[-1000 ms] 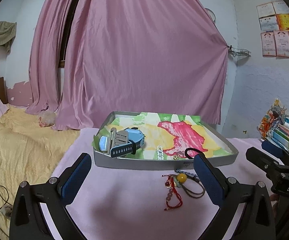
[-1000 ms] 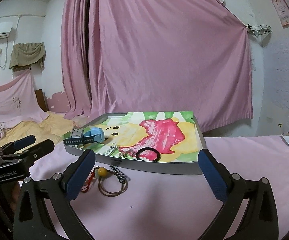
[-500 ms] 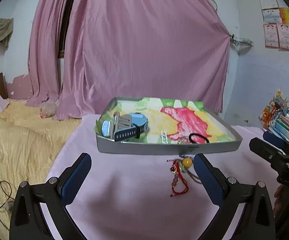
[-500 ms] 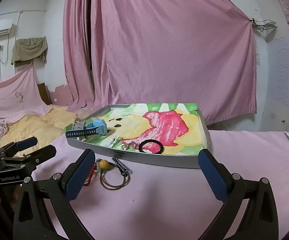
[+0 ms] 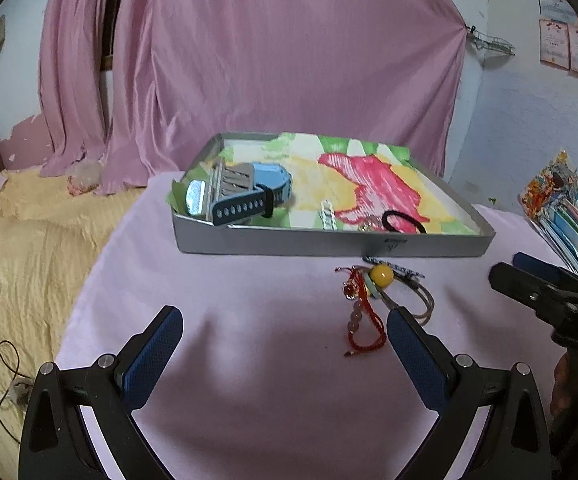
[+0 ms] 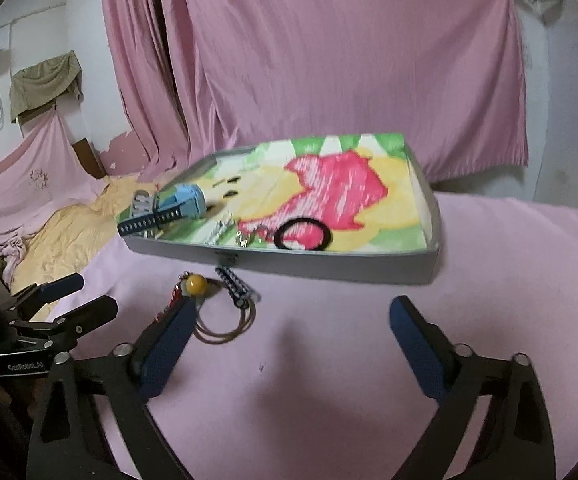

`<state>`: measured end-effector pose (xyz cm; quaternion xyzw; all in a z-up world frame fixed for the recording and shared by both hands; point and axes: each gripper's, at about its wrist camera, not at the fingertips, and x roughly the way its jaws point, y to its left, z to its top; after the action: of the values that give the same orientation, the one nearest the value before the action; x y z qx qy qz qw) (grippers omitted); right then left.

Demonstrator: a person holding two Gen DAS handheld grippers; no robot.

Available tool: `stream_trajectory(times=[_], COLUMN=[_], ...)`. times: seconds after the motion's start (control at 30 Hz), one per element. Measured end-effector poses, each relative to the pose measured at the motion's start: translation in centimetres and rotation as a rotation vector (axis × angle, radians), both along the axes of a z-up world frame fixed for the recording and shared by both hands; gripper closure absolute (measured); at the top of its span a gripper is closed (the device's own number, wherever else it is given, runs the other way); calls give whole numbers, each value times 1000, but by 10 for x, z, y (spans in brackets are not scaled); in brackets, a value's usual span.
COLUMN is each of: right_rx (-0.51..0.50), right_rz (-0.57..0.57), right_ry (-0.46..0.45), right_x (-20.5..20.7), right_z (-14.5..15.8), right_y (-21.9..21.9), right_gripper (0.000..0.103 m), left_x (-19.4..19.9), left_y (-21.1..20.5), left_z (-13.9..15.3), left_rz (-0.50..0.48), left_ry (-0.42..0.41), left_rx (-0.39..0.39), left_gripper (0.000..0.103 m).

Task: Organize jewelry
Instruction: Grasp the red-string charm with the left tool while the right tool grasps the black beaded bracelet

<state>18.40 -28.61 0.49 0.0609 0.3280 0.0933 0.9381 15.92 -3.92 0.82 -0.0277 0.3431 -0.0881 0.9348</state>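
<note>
1. Tongs, left and right: both spread wide and empty, held low over the pink-covered table, neither touching any item.
2. Tray: grey, shallow, lined with a coloured drawing; stands at the far side of the table. It already holds a blue watch, a black hair tie and a small pale clip.
3. Loose cluster, just outside the tray's near wall: a red beaded bracelet, a yellow bead on a brown cord loop, and a dark braided strap. The pieces overlap; which strand belongs to which cannot be told.
4. Step in hand (judged): approach to the loose cluster, the remaining items to be moved into the tray.
5. Next move (judged): lower one pair of tongs over a single strand, the red bracelet lying nearest the left pair, and close on it cleanly, since tangled cords may drag neighbours along.
</note>
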Motion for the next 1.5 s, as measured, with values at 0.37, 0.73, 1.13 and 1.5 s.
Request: stream_trajectory(times=[0.37,0.73,1.13,1.5], right_rx=[-17,-13,-7,-15], right_rz=[61,89,110,167], right_ry=[79,122,148,180], right_x=[19,31,43,58], right_z=[-11,-15,-19,-22], right_y=[10,19,26,45], right_gripper=[51,64,64,72], left_x=[5,14,23,32], left_y=[-13,-29,-40,-27], left_z=[-6,-16,-17,-16], left_rz=[-109,-168,-165,-125], left_ry=[72,137,150,153], left_rx=[-29,-20,61,39], left_gripper=[15,41,67,94])
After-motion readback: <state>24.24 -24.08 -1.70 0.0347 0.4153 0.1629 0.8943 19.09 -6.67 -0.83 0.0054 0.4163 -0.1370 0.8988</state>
